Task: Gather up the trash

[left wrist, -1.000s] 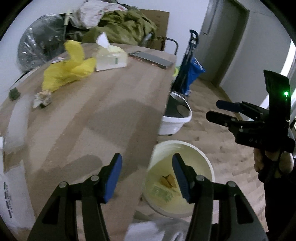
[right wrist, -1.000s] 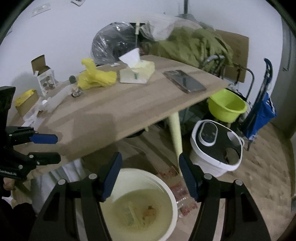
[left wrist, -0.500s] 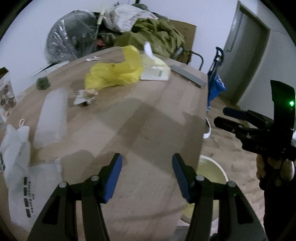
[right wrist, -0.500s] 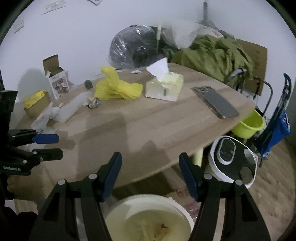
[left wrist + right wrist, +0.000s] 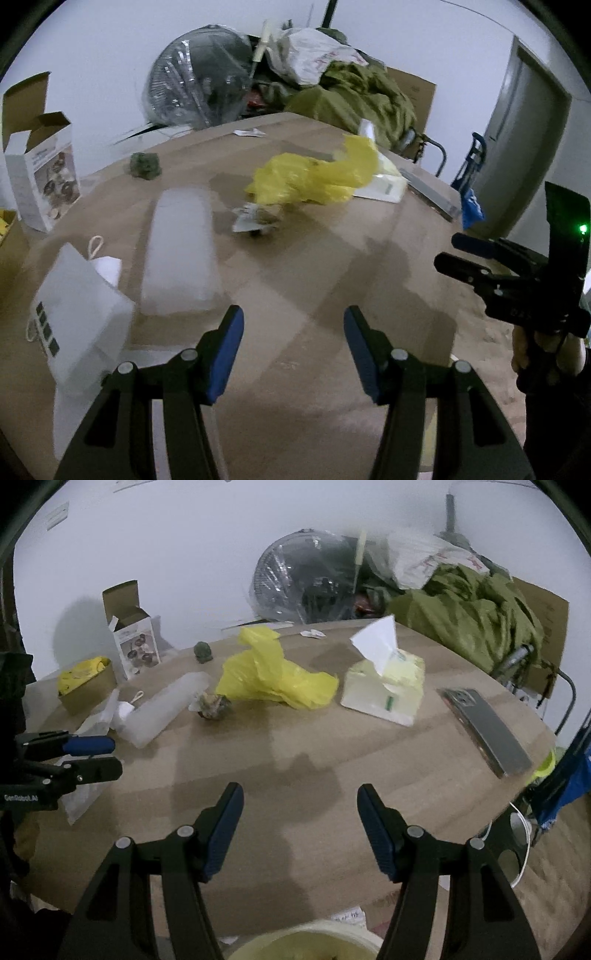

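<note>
Both claws are hanging spread and empty over the near edge of the worktop (image 5: 332, 746): the left claw (image 5: 293, 350) and the right claw (image 5: 299, 827). The crumpled wrapper (image 5: 213, 706) is lying beside the yellow bag (image 5: 273, 679). Approaching low and pinching the wrapper squarely looks best before carrying it to the bucket (image 5: 306, 941) below.

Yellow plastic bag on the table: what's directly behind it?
From the left wrist view, the tissue box sits just behind the yellow plastic bag, its near side covered. The right wrist view shows them side by side, slightly apart. Anything under the bag is hidden.
</note>
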